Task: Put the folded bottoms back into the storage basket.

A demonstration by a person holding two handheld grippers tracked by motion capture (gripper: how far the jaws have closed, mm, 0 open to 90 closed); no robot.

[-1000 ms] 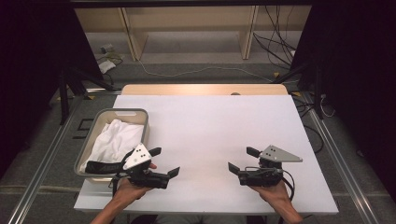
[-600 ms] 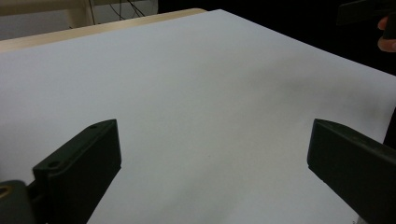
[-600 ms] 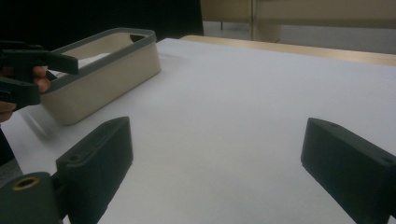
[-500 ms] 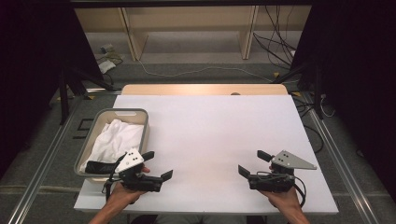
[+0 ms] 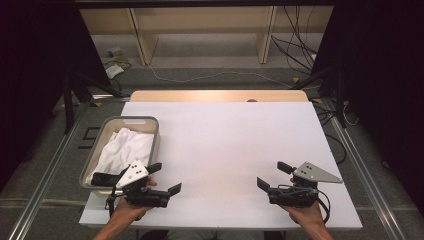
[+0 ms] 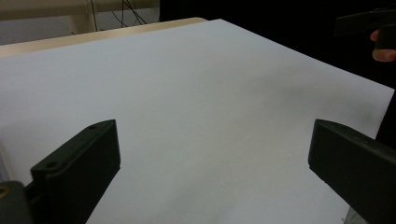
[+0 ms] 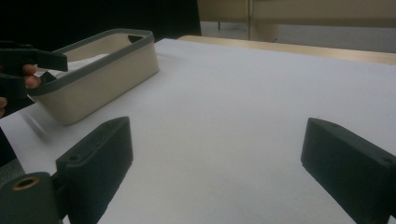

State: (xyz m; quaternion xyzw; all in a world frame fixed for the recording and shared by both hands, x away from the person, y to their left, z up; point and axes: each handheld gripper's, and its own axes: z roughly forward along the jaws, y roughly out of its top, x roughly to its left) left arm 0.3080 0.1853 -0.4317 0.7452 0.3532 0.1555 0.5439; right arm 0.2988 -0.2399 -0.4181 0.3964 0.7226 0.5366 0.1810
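My left gripper [image 5: 166,178] is held low over the near left part of the white table [image 5: 225,135], just right of a beige bin [image 5: 131,120]. Its jaws are spread wide, with only bare tabletop between them in the left gripper view [image 6: 210,172]. Over the near right part, my right gripper [image 5: 273,175] is open too, and nothing lies between its jaws [image 7: 215,172]. A crumpled white cloth [image 5: 125,150] lies in the bin, with something dark [image 5: 102,178] at its near end. In the right gripper view the bin [image 7: 102,79] is at the left, beside the other gripper [image 7: 28,60].
A bare wooden strip [image 5: 215,95] runs along the table's far edge. Beyond it, cables [image 5: 200,77] lie on the floor near wooden furniture legs [image 5: 137,35]. Metal rails [image 5: 365,170] flank the table on both sides.
Both grippers have drawn back toward the near edge of the table, the right one also drifting slightly right. Both stay open and empty.
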